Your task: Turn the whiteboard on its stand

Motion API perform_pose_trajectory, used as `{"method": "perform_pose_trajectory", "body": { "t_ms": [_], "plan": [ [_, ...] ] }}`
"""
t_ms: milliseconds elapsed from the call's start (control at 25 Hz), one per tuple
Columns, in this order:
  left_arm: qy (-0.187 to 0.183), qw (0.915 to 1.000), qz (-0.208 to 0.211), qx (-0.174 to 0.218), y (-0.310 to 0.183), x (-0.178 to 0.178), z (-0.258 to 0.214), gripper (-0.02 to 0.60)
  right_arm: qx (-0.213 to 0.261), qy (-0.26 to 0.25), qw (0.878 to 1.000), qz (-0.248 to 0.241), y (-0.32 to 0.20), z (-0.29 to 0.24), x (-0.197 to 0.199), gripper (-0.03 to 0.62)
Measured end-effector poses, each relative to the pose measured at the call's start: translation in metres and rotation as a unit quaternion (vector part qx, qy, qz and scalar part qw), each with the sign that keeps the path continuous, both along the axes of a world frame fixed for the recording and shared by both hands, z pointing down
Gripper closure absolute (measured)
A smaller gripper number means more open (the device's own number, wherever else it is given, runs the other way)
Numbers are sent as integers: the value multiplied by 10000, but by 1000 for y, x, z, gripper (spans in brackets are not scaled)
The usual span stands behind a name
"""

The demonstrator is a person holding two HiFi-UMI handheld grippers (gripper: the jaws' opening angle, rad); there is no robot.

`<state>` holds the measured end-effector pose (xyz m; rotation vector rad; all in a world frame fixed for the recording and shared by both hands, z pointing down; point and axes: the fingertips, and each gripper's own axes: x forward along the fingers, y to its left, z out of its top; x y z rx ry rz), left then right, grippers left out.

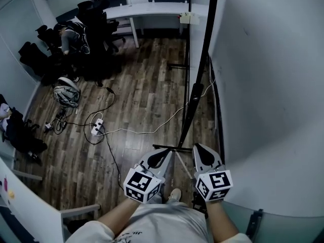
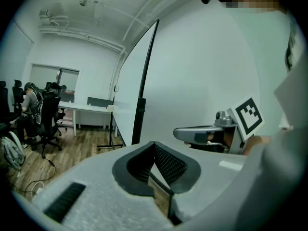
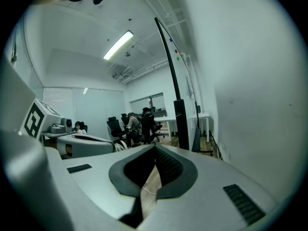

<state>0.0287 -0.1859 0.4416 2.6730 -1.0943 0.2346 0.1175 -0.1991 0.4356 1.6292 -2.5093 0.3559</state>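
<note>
The whiteboard [image 1: 268, 85] is a tall white panel filling the right side of the head view, its black edge post [image 1: 200, 80] running down to a floor foot [image 1: 169, 148]. Both grippers are held low in front of me, side by side, short of the post and touching nothing. My left gripper [image 1: 161, 156] is shut and empty, just left of the foot. My right gripper [image 1: 201, 153] is shut and empty, close to the board's lower edge. The left gripper view shows its jaws [image 2: 154, 144] closed, with the board [image 2: 202, 81] ahead. In the right gripper view the jaws [image 3: 155, 148] are closed beside the post [image 3: 180, 119].
A power strip [image 1: 97, 127] with trailing cables lies on the wooden floor to the left. A helmet [image 1: 67, 91] and bags sit further left. A person [image 1: 73, 34] sits among office chairs near a white desk [image 1: 147, 9]. A white table edge [image 1: 25, 201] is at lower left.
</note>
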Motion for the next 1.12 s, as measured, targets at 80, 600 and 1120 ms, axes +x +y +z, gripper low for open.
{"method": "perform_pose_trajectory", "body": {
  "t_ms": [80,600,1120],
  "plan": [
    [-1,10000,21,29,-11,0,-1,572,30,43,10000,64,-13,-3,3,591],
    [61,9998,138,113,-59,5,-7,572,215,10,9980,600,-102,-11,21,585],
    [-40,9999,70,-98,-84,-8,10,572,40,120,9976,683,-176,1,17,391]
  ]
}}
